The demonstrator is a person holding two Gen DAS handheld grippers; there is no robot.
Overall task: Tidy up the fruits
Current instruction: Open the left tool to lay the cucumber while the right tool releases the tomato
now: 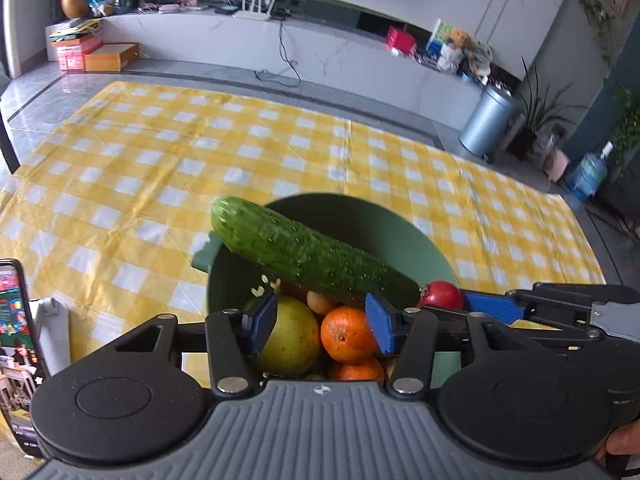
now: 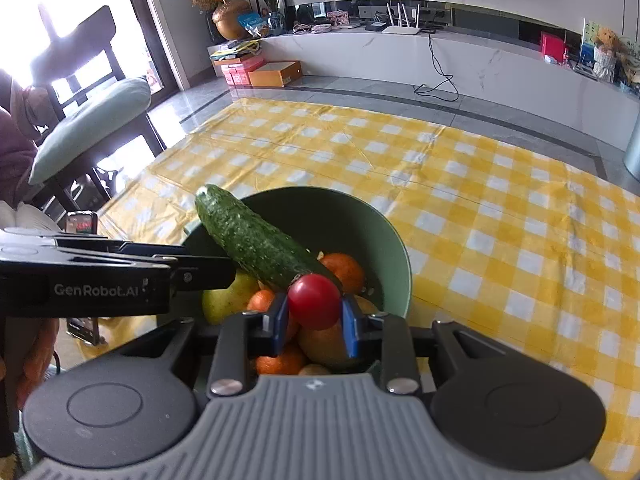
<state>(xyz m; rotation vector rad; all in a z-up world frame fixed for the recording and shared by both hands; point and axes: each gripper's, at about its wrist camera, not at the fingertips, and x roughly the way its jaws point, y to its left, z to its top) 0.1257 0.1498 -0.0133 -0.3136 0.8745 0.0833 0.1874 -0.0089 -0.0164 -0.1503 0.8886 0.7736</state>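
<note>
One tomato is pinched between the right gripper pads, above the green bowl. Left gripper gapes empty over the bowl's oranges; the cucumber leans on the rim just beyond its fingertips.

I see bowl on surface | cucumber leaning on bowl's left rim, over oranges and pear | tomato in right claw
</note>
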